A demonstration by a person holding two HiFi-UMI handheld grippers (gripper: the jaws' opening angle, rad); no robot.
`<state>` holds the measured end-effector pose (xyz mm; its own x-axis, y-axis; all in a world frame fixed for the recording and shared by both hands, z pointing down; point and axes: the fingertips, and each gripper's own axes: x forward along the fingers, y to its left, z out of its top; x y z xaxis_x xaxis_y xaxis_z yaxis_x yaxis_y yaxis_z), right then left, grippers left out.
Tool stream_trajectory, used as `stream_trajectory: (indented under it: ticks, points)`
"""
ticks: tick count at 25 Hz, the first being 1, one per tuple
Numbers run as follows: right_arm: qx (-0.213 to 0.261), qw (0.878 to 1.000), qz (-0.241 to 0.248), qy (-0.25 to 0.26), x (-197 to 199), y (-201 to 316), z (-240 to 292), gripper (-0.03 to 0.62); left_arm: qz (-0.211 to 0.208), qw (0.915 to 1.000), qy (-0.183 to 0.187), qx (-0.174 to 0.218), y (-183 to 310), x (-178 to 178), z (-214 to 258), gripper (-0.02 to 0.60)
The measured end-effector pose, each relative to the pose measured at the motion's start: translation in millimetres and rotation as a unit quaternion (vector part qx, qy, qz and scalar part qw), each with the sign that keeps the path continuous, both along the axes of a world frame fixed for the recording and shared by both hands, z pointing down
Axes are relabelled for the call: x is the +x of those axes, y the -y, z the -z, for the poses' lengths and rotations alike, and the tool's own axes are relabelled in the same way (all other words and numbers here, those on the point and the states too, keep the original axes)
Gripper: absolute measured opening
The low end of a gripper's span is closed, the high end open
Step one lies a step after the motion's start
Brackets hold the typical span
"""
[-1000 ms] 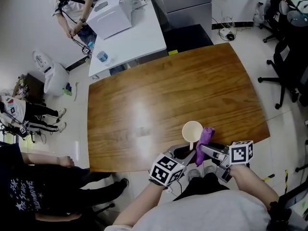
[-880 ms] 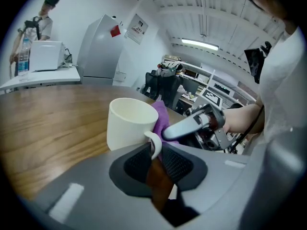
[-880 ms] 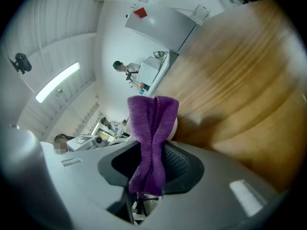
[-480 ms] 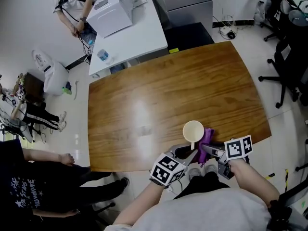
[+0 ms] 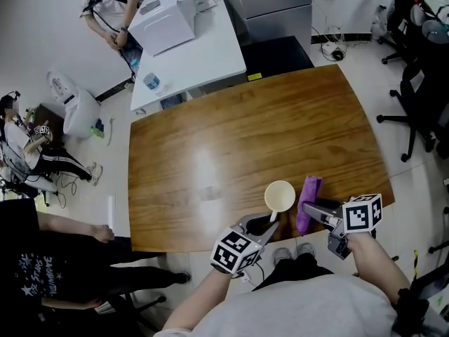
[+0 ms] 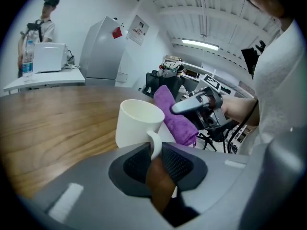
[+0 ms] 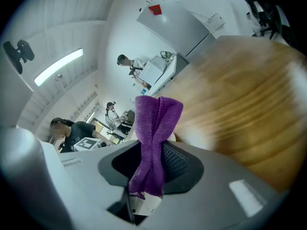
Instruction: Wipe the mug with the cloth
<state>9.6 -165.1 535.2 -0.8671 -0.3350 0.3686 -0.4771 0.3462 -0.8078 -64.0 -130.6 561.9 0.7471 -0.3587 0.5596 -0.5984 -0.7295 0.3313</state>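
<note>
A cream mug (image 5: 280,196) hangs above the near edge of the wooden table (image 5: 231,146), upright with its mouth open upward. My left gripper (image 5: 270,223) is shut on the mug's handle (image 6: 154,143), seen close in the left gripper view with the mug (image 6: 138,123) just past the jaws. My right gripper (image 5: 309,209) is shut on a purple cloth (image 5: 308,202), which stands just right of the mug, apart from it. In the right gripper view the cloth (image 7: 152,138) rises folded out of the jaws. The left gripper view also shows the cloth (image 6: 175,116) beside the mug.
A white table (image 5: 189,48) with a white box (image 5: 160,21) and a bottle (image 5: 150,83) stands beyond the wooden one. People are at the far left and top left. Office chairs (image 5: 421,83) crowd the right side.
My right gripper has drawn the purple cloth away to the right and slightly up, opening a gap from the mug. The mug and left gripper have barely moved.
</note>
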Motion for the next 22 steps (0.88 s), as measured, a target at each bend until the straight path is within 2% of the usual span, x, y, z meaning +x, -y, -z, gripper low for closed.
stream_trajectory:
  ticks: [5,11,15,18,22]
  points:
    - [0.023,0.999,0.015,0.023,-5,14,20,0.127,0.012,0.9999,-0.001,0.006,6,-19,1,0.064]
    - [0.019,0.998,0.037,0.039,-18,24,16,0.127,0.039,0.9989,0.014,0.024,20,-42,0,0.069]
    - [0.020,0.997,0.053,0.059,-31,31,16,0.129,0.054,0.9981,0.011,0.028,32,-54,0,0.075]
    - [0.018,0.997,0.062,0.049,-36,35,7,0.129,0.049,0.9983,0.012,0.030,34,-56,0,0.075]
    - [-0.008,0.997,0.072,0.021,-36,35,-18,0.129,0.049,0.9983,0.004,0.031,35,-56,-1,0.078]
